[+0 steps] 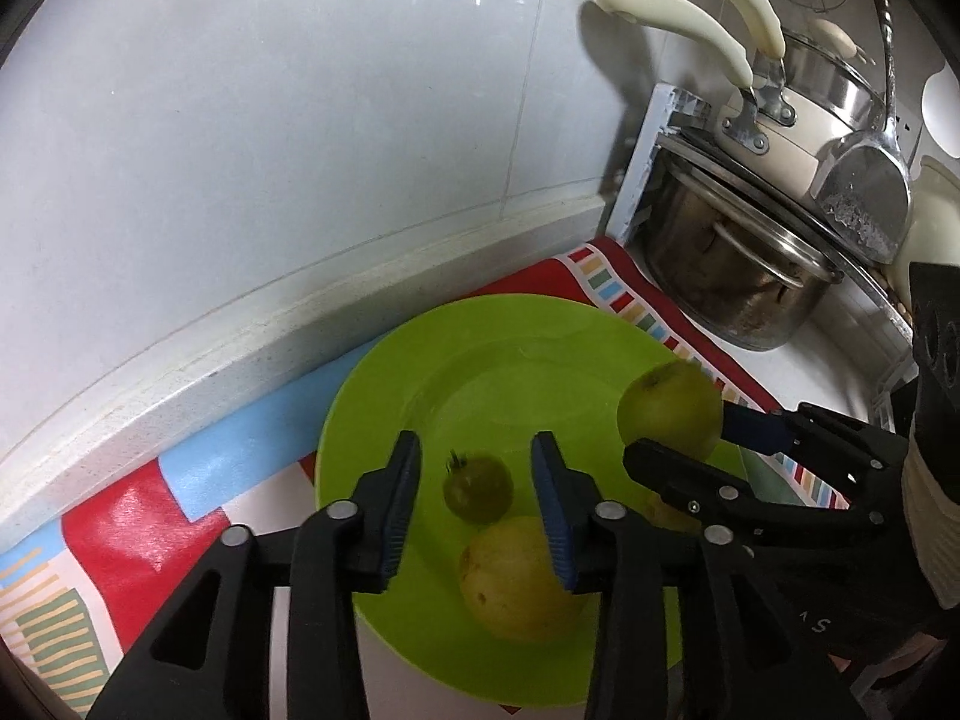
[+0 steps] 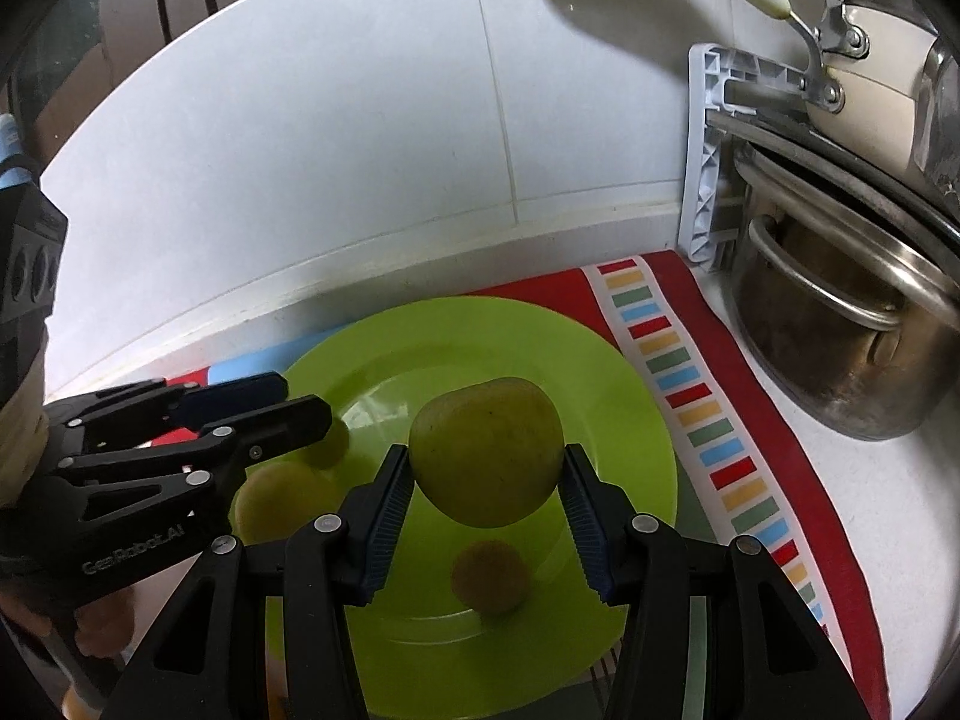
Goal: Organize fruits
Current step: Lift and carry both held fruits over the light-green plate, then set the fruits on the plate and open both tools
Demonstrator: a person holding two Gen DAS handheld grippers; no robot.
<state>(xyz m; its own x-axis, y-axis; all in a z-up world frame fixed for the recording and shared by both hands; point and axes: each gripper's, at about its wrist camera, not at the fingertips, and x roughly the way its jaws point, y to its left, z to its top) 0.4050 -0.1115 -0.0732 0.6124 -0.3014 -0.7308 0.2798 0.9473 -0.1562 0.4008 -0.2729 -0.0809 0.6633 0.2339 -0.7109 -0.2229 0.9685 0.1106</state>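
Black linkage arms of the right tool (image 2: 487,516) fill the near edge, its blue ribbed pads clamped on a green apple (image 2: 487,450) held above the green plate (image 2: 630,420). At nine o'clock the left tool (image 1: 474,504) hangs with pads spread and nothing between them, over a small green tomato (image 1: 478,485) and a yellowish round fruit (image 1: 516,579) lying on the plate. A small brownish fruit (image 2: 492,577) sits under the apple. I judge the apple firm, smooth and moderately heavy, best gripped across its widest middle, as now. Beyond lies a striped mat (image 2: 690,384) on the white counter (image 2: 870,516), steel pots (image 2: 840,348) at two o'clock, and a white tiled wall (image 2: 300,150) behind.
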